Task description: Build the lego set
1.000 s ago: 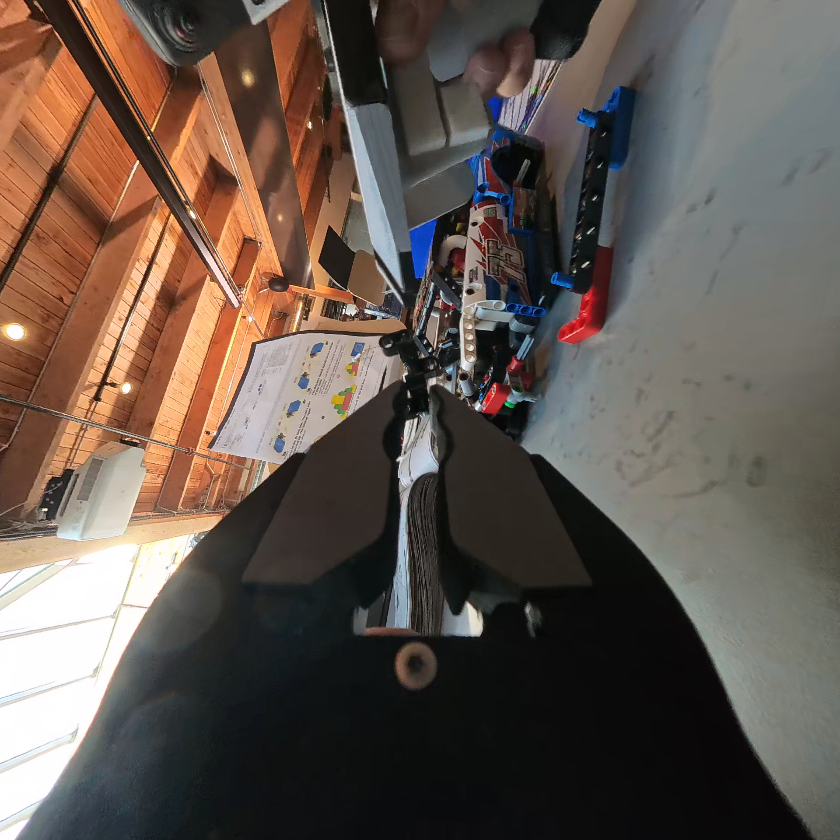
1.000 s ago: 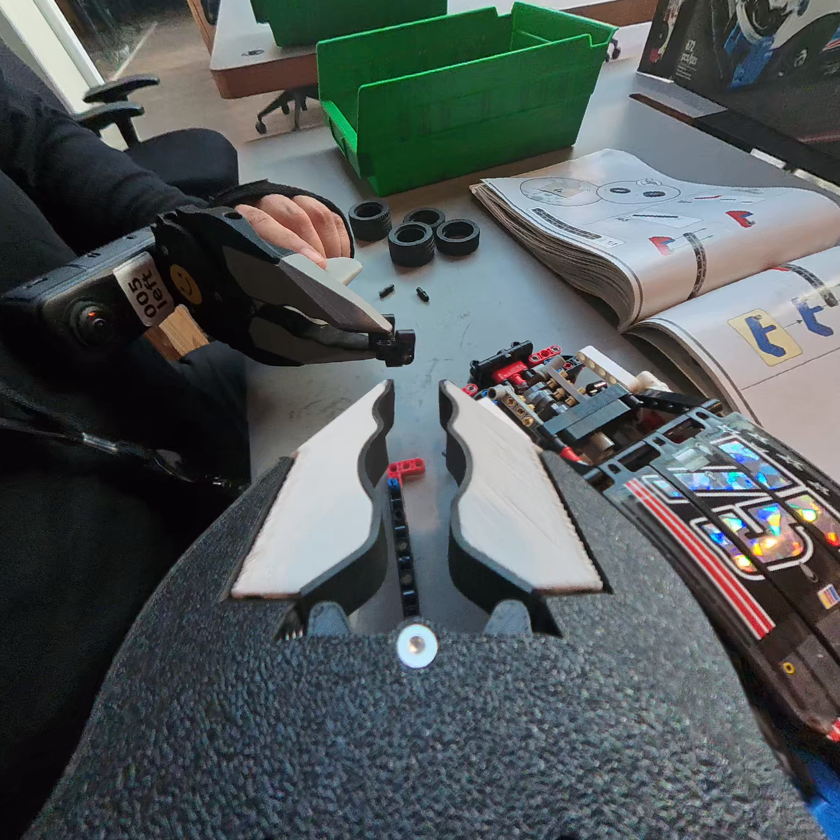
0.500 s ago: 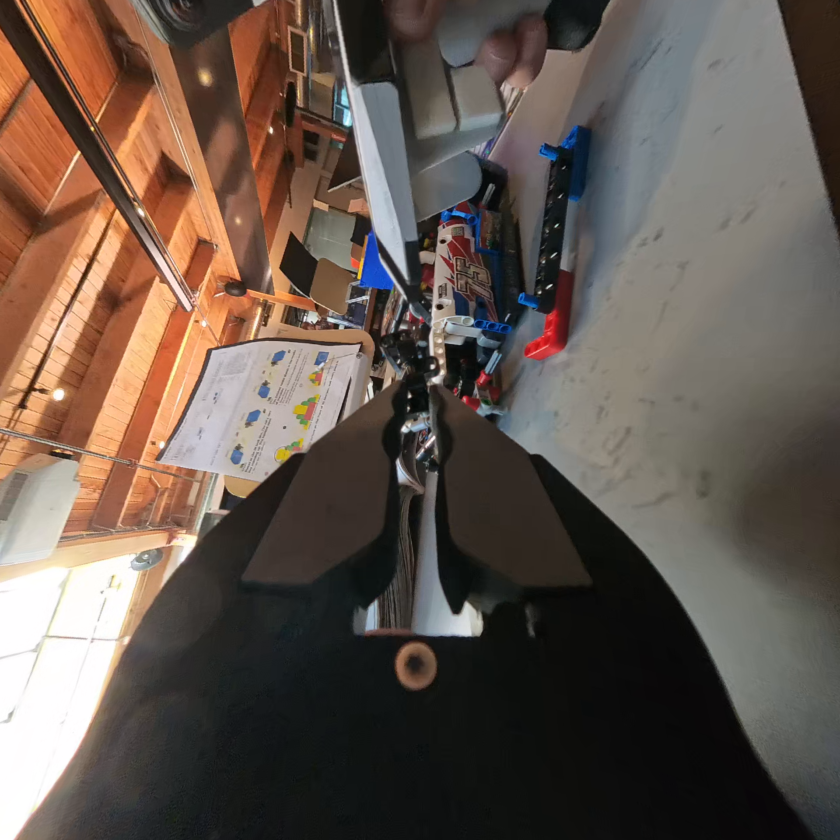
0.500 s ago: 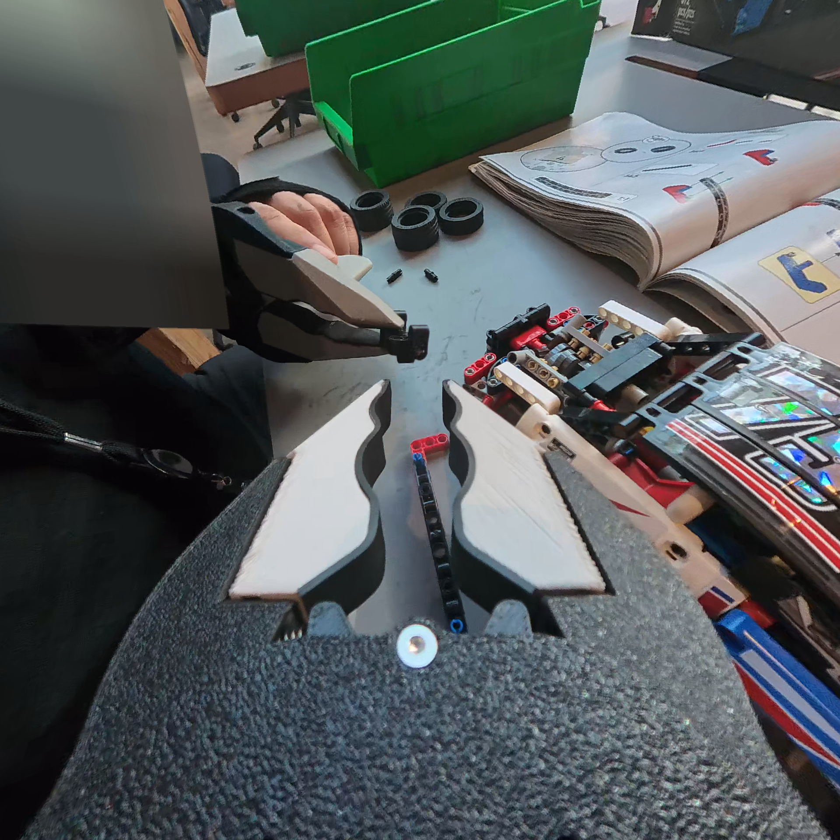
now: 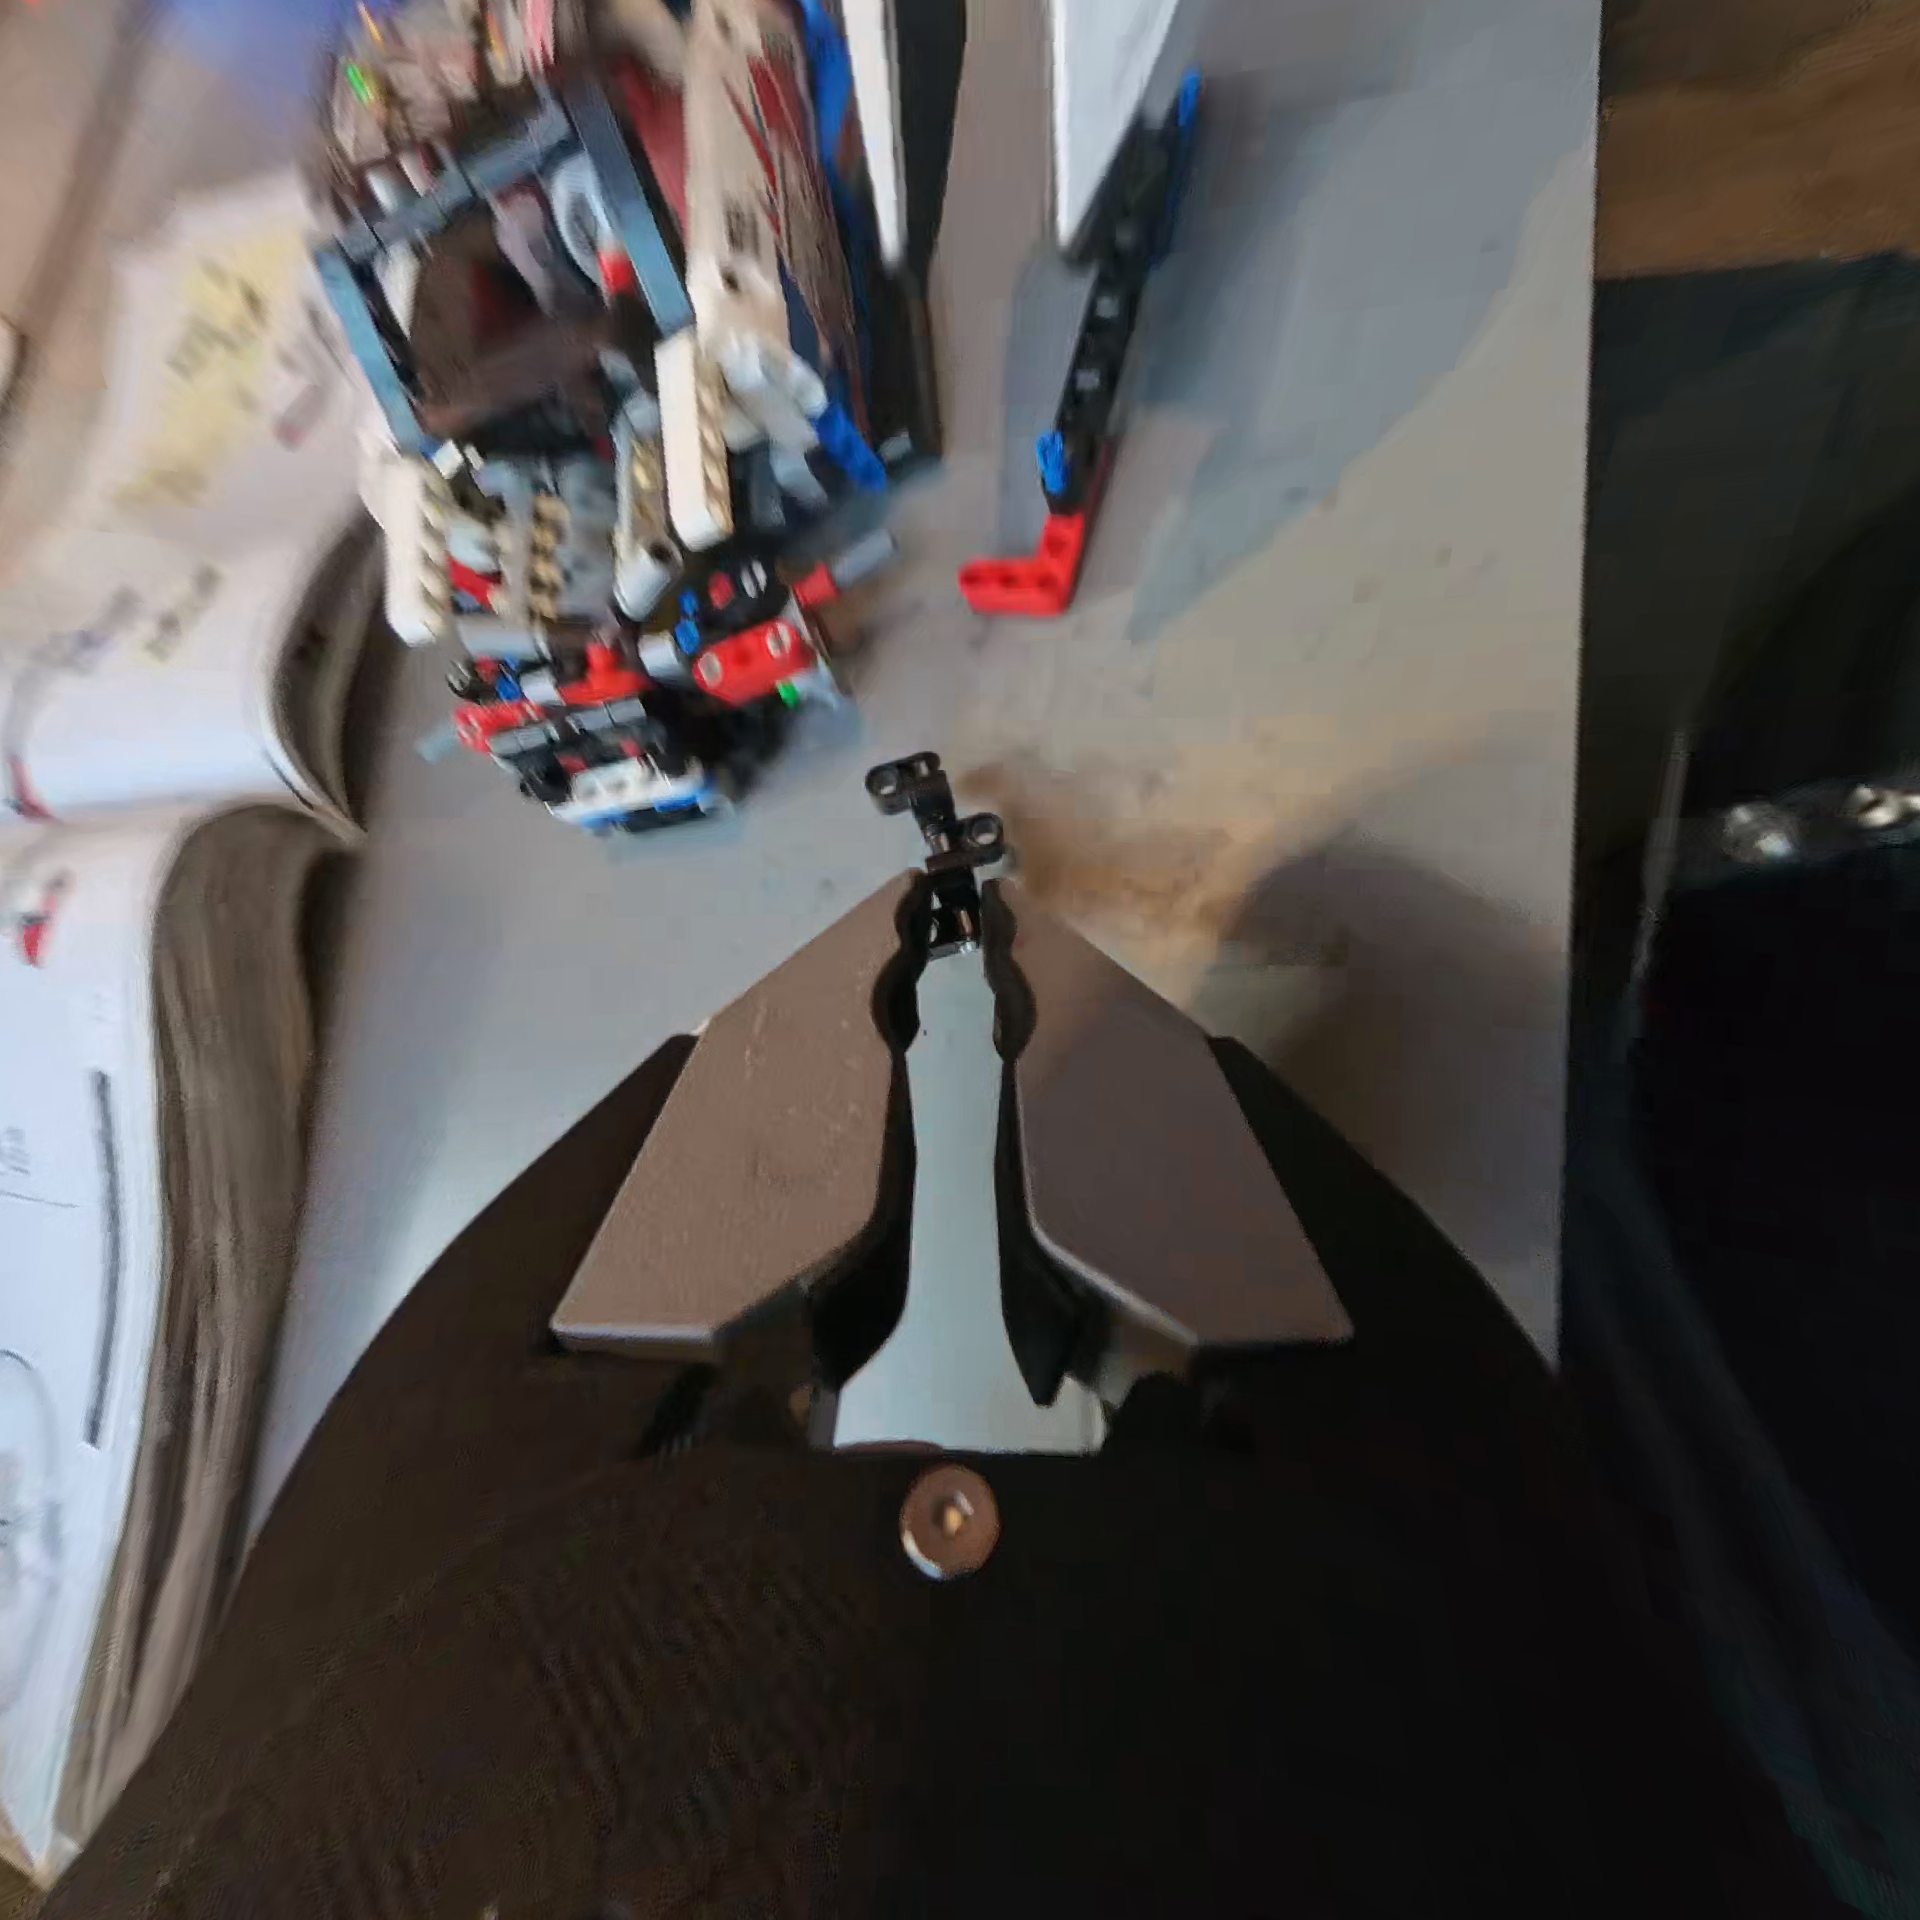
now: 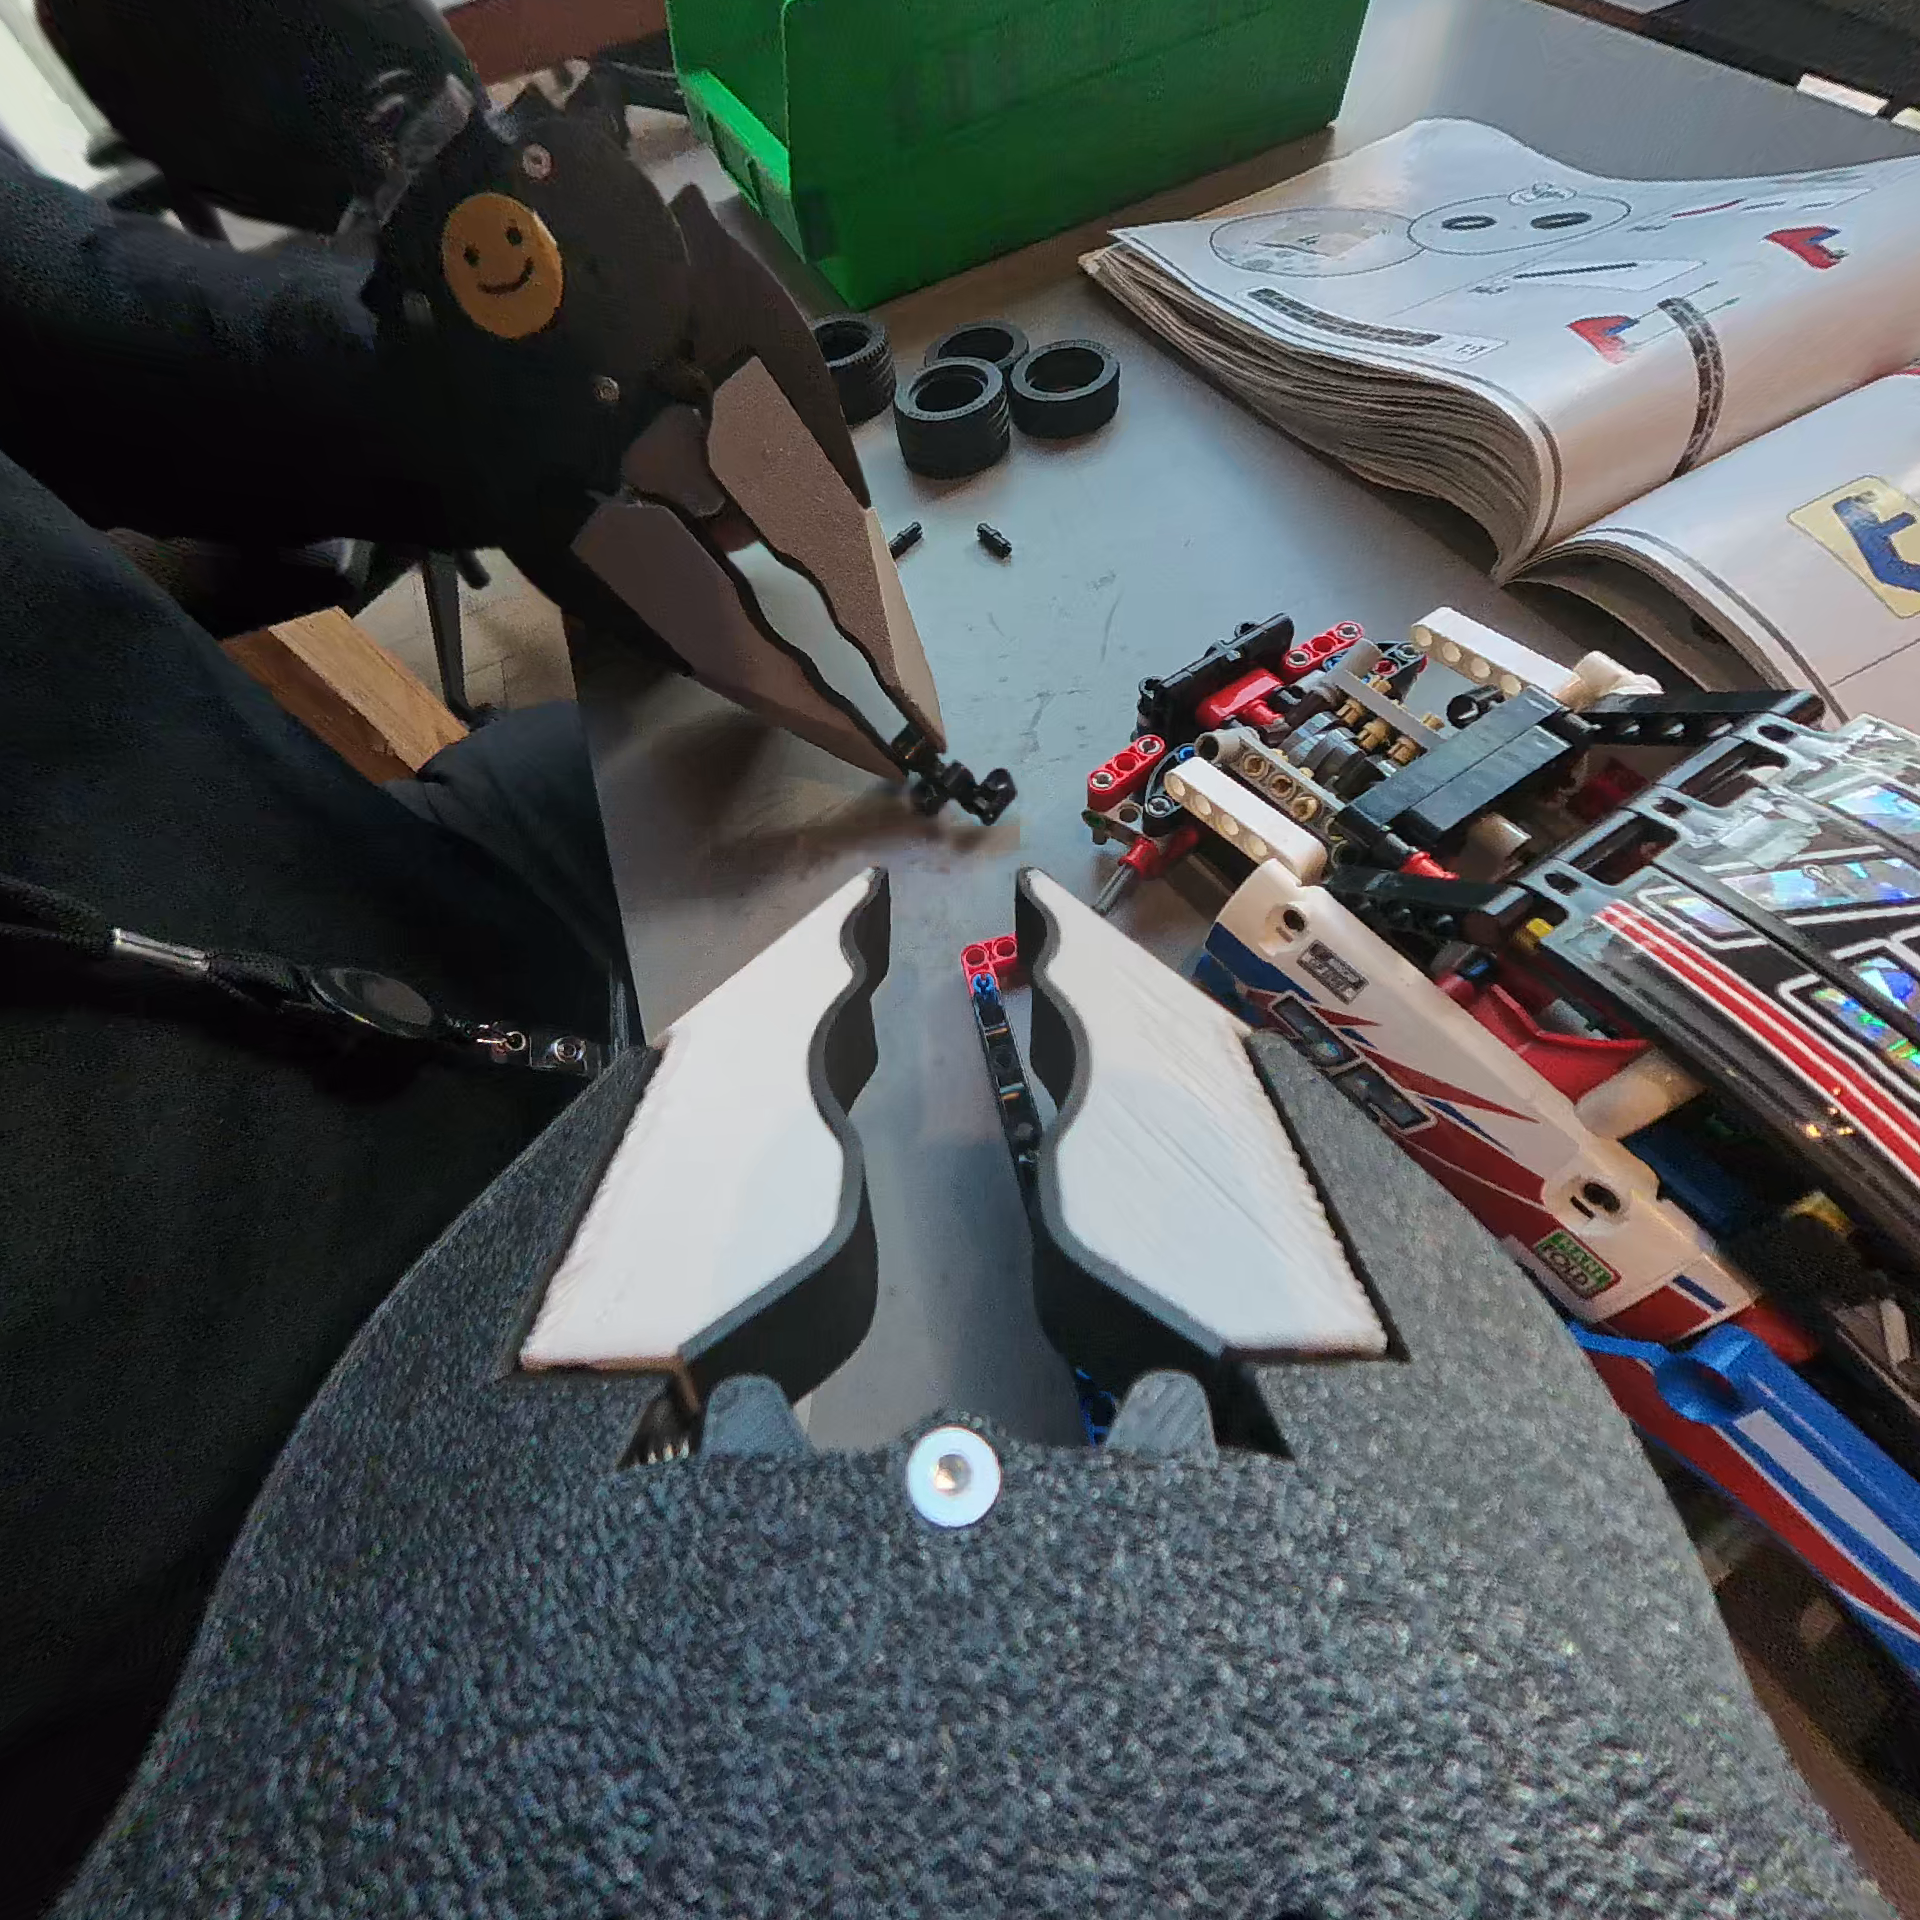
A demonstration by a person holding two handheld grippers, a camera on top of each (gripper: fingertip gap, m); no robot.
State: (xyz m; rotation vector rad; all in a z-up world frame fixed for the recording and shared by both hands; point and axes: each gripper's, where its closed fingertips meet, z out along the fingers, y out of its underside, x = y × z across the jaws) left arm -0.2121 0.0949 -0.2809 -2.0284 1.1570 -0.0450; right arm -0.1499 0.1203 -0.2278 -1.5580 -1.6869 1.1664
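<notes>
I can't see inside the green bin (image 6: 997, 114) behind the car model (image 6: 1455, 883). My left gripper (image 5: 948, 902) pinches a black connector piece (image 5: 935, 821) beside the model; my right gripper (image 6: 951, 894) hangs parted, empty.

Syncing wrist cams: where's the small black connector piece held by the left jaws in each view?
Left wrist view: small black connector piece centre, sticking out past the jaws' tips.
Right wrist view: upper centre, low over the table.
Shared landmark: red L-shaped beam on the table.
</notes>
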